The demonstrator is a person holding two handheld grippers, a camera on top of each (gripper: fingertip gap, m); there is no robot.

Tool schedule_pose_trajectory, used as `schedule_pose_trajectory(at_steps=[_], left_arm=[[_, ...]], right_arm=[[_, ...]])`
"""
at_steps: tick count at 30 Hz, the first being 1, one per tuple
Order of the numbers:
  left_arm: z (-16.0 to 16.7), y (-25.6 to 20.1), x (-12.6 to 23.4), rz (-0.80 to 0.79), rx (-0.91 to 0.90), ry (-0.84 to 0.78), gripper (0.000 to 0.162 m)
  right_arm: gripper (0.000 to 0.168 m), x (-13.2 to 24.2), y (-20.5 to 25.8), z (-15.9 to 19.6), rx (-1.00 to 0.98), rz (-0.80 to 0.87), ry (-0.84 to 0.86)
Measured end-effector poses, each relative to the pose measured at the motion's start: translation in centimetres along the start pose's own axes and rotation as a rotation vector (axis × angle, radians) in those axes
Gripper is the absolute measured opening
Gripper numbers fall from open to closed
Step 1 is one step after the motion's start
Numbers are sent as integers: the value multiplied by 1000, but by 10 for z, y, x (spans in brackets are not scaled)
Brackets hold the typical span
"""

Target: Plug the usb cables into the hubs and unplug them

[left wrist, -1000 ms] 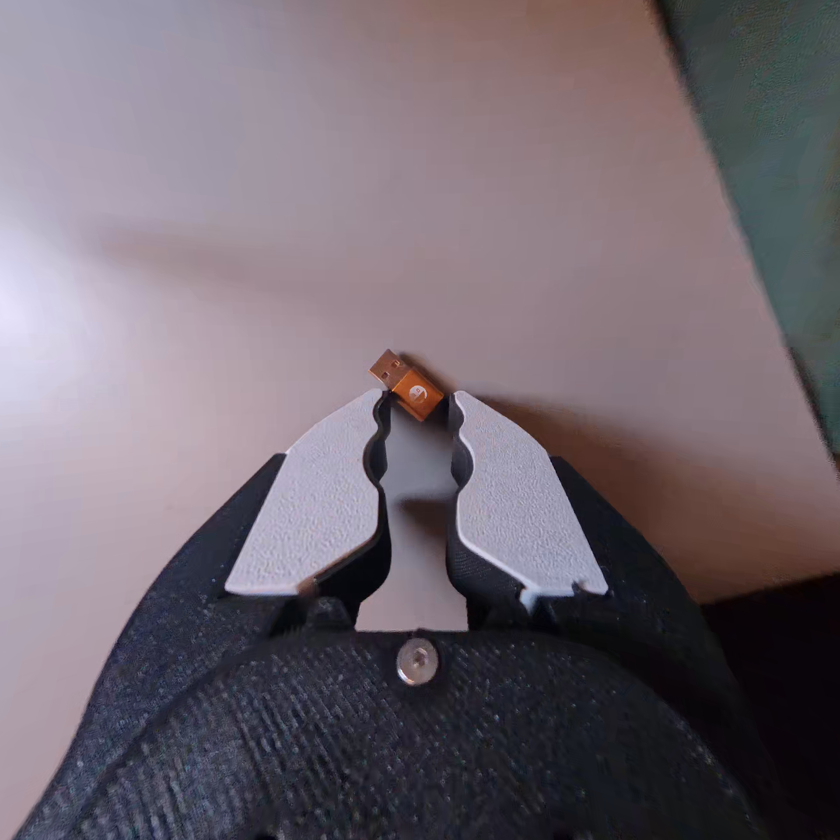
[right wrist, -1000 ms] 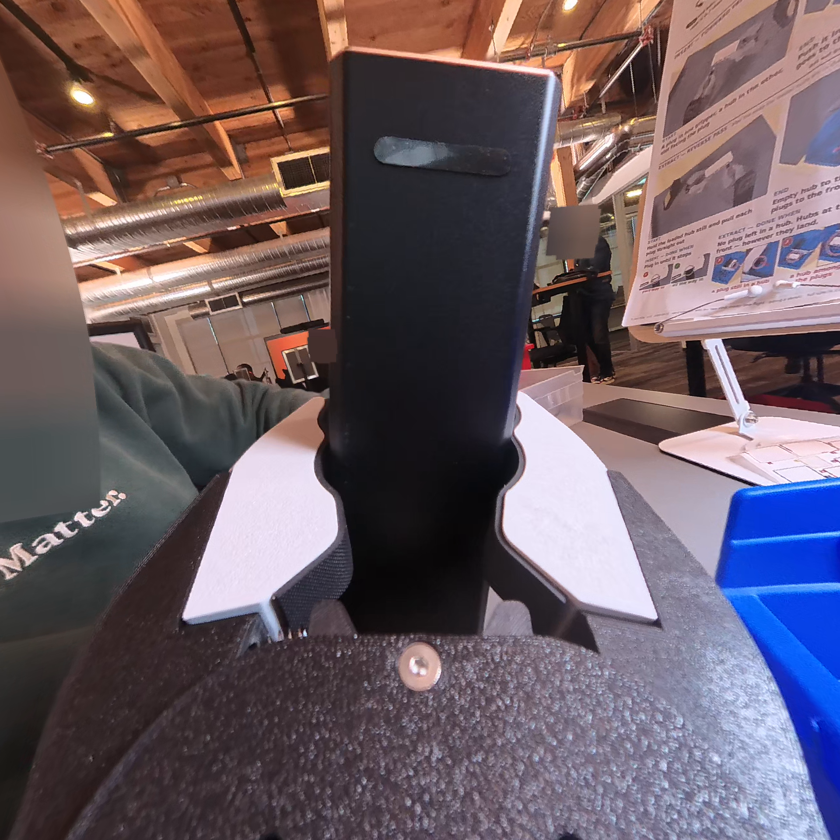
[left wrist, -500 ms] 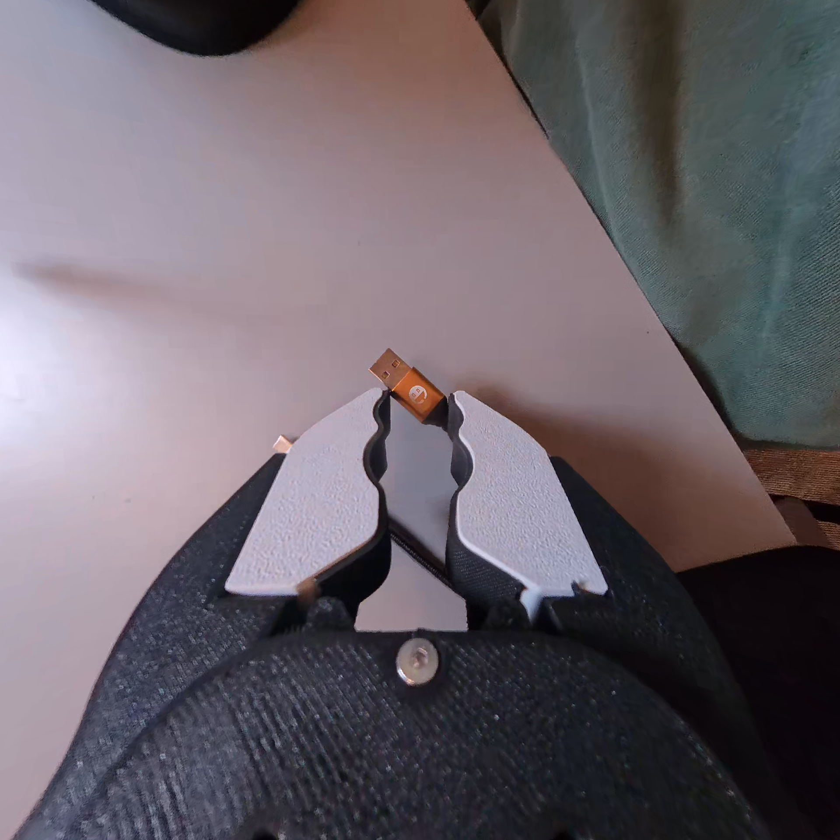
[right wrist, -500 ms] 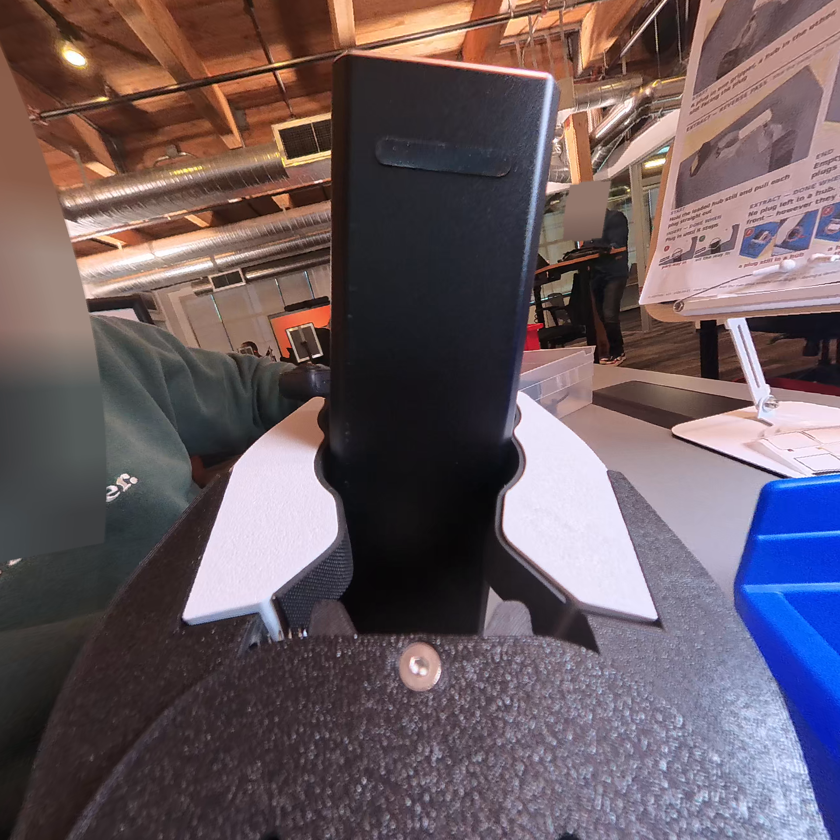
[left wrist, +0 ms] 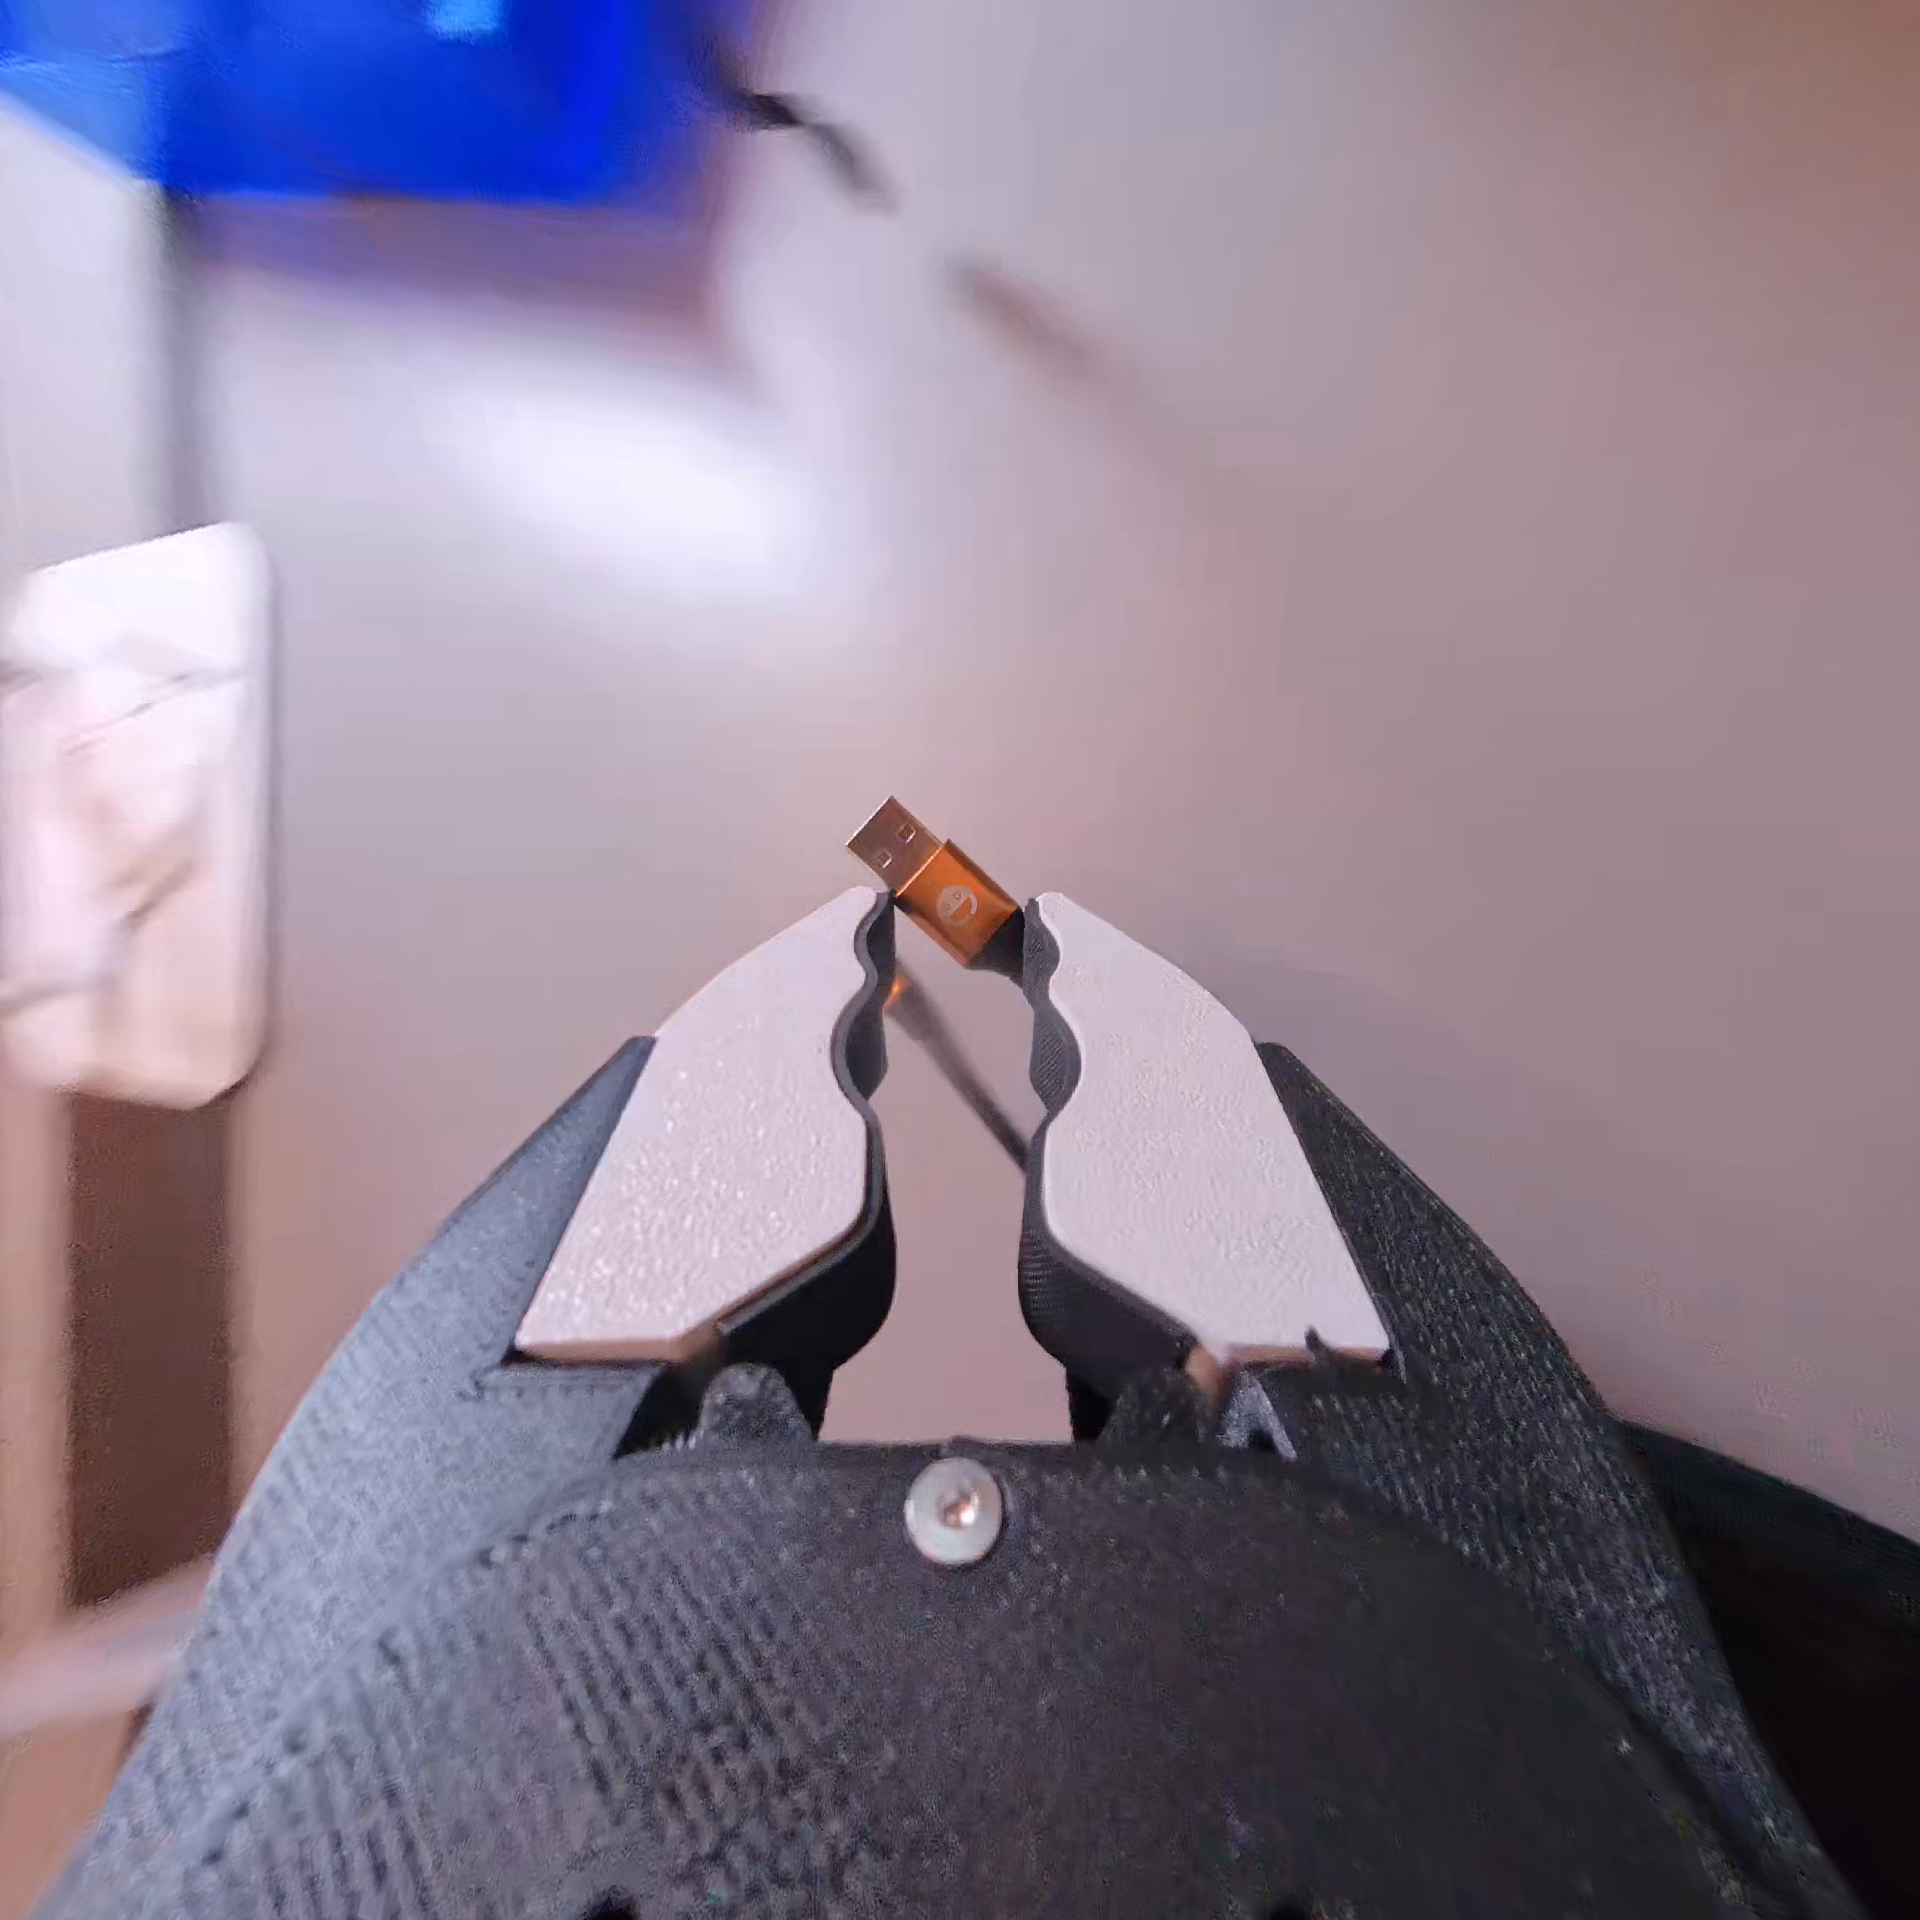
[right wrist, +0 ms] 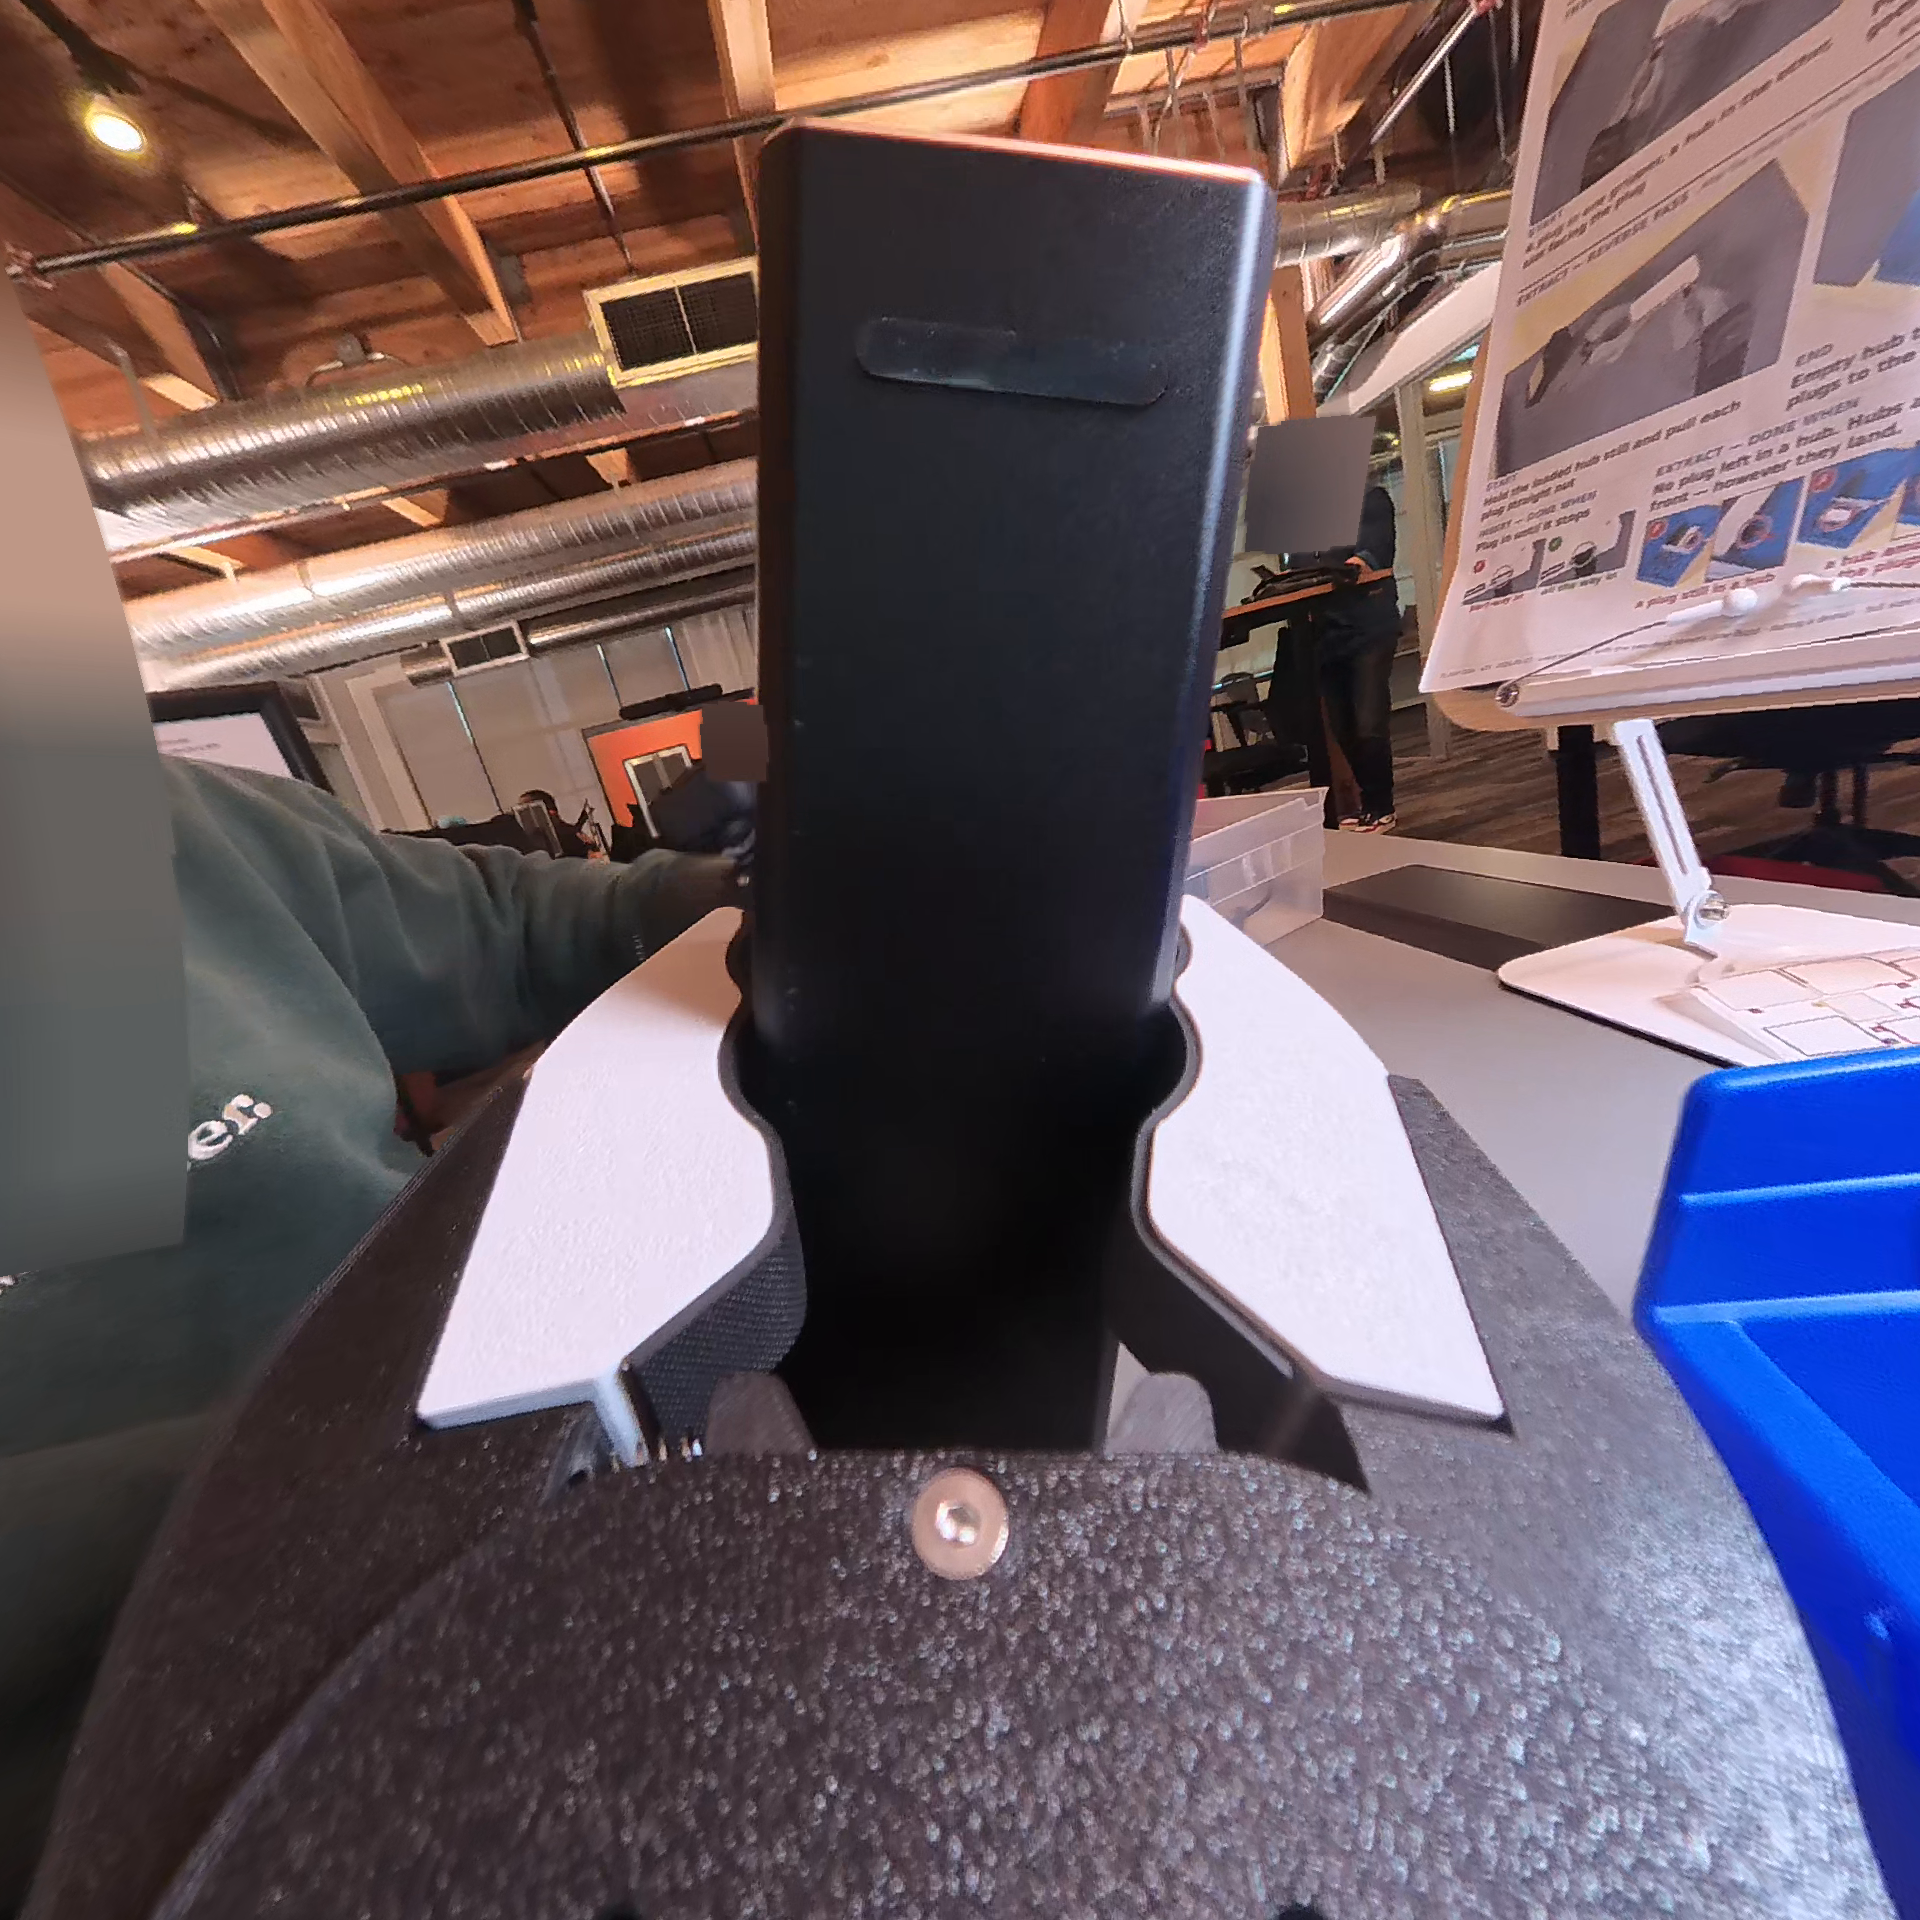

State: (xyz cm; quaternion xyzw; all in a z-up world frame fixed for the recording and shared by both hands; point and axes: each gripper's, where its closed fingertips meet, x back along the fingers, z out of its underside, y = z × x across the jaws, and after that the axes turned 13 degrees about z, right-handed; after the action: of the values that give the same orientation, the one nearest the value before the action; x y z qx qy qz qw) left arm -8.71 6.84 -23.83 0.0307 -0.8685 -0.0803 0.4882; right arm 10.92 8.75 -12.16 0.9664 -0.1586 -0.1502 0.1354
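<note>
Your left tool is pinching an orange usb plug at its fingertips, the metal end tilted up and to the left, with a thin dark cable trailing back between the fingers. It hangs above the pale surface; the background is blurred, with a blue bin toward the far left edge. Your right tool is clamped on a black hub held upright, its end pointing at the ceiling. A blue bin sits just to the right on the surface.

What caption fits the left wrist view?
Left gripper pinching an orange USB plug, tilted up-left, above a blurred table.
</note>
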Motion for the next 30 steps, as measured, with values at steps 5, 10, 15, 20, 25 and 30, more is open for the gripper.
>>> schedule_pose_trajectory(at_steps=[5,10,15,20,25,30], left_arm=[[11,91,90,-560,-32,153,23],[9,95,92,-938,-319,432,24],[42,15,-31,-523,-222,423,18],[15,-28,-37,-157,104,142,45],[-1,15,-6,-43,205,-33,41],[3,58,-36,125,-72,153,38]], right_arm=[[73,2,-5,-3,-1,25,-13],[73,2,-6,0,9,37,-5],[73,1,-7,2,3,38,2],[73,0,-9,5,-5,40,12],[73,0,-7,4,-3,34,12],[73,2,-7,2,-3,35,1]])
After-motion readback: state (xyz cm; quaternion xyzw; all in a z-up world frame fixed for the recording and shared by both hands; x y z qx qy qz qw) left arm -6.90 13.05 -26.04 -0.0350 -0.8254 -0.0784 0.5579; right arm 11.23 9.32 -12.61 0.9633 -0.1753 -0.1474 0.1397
